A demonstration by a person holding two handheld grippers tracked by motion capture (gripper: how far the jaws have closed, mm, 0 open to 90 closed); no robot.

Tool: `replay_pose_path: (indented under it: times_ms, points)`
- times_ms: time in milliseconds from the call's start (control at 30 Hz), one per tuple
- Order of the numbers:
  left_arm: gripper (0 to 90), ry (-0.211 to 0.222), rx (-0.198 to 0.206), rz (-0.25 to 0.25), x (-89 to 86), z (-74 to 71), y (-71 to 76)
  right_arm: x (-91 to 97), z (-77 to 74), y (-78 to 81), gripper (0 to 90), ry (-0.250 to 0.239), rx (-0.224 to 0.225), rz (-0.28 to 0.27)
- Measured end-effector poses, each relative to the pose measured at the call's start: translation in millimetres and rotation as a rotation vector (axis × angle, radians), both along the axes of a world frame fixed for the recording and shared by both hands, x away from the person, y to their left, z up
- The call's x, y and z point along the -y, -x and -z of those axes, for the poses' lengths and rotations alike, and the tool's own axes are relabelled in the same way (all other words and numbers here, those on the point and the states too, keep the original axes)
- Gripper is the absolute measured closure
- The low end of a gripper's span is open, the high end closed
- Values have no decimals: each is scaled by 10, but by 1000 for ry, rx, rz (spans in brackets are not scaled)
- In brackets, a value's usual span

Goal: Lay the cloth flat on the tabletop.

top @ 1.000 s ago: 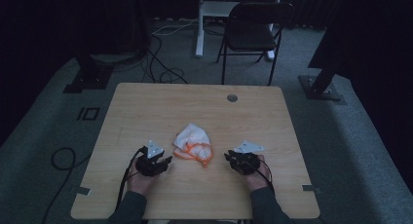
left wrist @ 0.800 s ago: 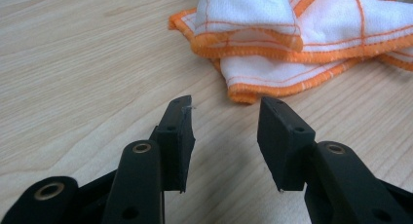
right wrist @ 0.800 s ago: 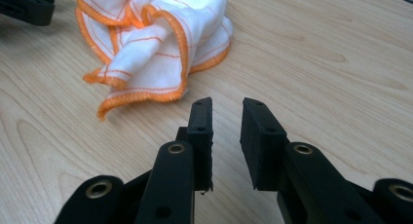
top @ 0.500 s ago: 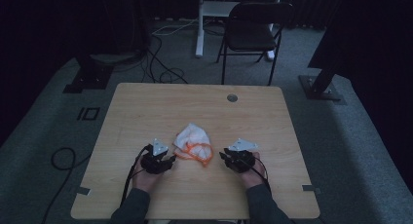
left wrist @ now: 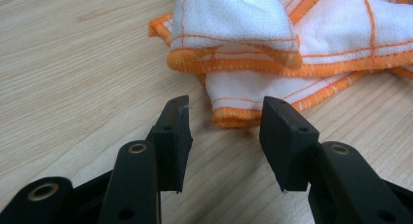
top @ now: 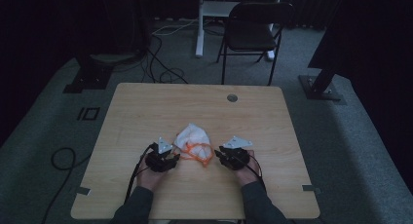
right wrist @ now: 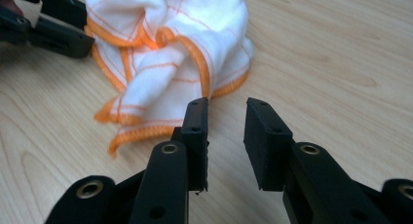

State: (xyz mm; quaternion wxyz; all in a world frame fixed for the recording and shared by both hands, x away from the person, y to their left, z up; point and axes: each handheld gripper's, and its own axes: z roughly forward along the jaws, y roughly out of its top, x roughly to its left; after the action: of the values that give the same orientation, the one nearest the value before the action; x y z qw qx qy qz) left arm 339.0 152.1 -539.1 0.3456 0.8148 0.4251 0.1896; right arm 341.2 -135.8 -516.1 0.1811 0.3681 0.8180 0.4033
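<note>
The right gripper has slid along the table toward the crumpled cloth, away from the right edge. Its jaws have just been opening, with nothing between them.

cloth: on my table, near edge
left gripper: just left of it
right gripper: just right
chair: behind table

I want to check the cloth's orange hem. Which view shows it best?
The left gripper view: the cloth is close, its hem stitching sharp. The right gripper view shows the crumpled cloth whole but softer; the high view shows the cloth small and dim.
</note>
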Motion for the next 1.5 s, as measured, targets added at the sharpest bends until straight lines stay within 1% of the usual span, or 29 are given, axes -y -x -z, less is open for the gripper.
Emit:
replay_pose_path:
  times_ms: [33, 67, 100, 133, 333, 400, 433, 500, 533, 600, 633, 700, 733, 800, 833, 900, 933, 1000, 1200, 1333, 1500]
  points:
    - [559, 0, 0, 0, 0, 0, 0, 0, 0, 0, 711, 0, 0, 0]
    - [564, 3, -2, 0, 2, 4, -5, -32, -21, -18, 691, 1, 8, -7]
    - [564, 11, -8, -2, 4, 8, -9, -32, -21, -18, 691, 1, 8, -7]
    - [576, 15, -11, -2, 7, 12, -17, -70, -36, -35, 685, 10, 21, -13]
    - [635, 13, -9, -7, 31, 18, -25, -155, -31, -87, 660, 13, 14, -18]
    - [663, 12, -9, -8, 34, 18, -27, -184, -28, -106, 634, 19, 13, -21]
    - [681, 12, -8, -8, 38, 18, -28, -197, -24, -118, 606, 25, 7, -24]
    - [712, 9, -7, -6, 46, 16, -30, -216, -9, -148, 601, 34, 4, -24]
    - [728, 8, -8, -2, 51, 15, -30, -220, -1, -161, 608, 34, 3, -23]
    - [752, 8, -7, -2, 52, 15, -29, -219, 12, -184, 649, 38, -4, -16]
    - [752, 7, -6, -2, 52, 16, -29, -219, 12, -184, 649, 38, -4, -16]
    - [758, 8, -4, -5, 49, 17, -29, -208, 26, -207, 677, 34, -9, -5]
    - [763, 9, -3, -7, 45, 18, -29, -190, 31, -223, 713, 18, -29, 3]
    - [771, 9, -2, -9, 41, 19, -29, -176, 29, -232, 781, 19, -27, -2]
    - [775, 9, -2, -9, 41, 19, -29, -176, 29, -232, 781, 19, -27, -2]
    - [780, 8, -1, -9, 41, 18, -28, -158, 22, -238, 860, 15, -24, -10]
    - [784, 6, -1, -9, 41, 18, -27, -151, 18, -241, 876, 12, -23, -6]
    - [795, 6, 0, -10, 35, 19, -26, -123, 11, -253, 882, -2, -30, 8]
    - [817, 2, 0, -26, -32, 15, -25, -30, -12, -273, 888, -7, -32, 55]
    - [834, -2, 1, -42, -90, 12, -25, 79, -19, -309, 891, -16, -37, 92]
    - [845, -3, -3, -60, -159, 9, -31, 248, -31, -363, 893, -8, -41, 142]
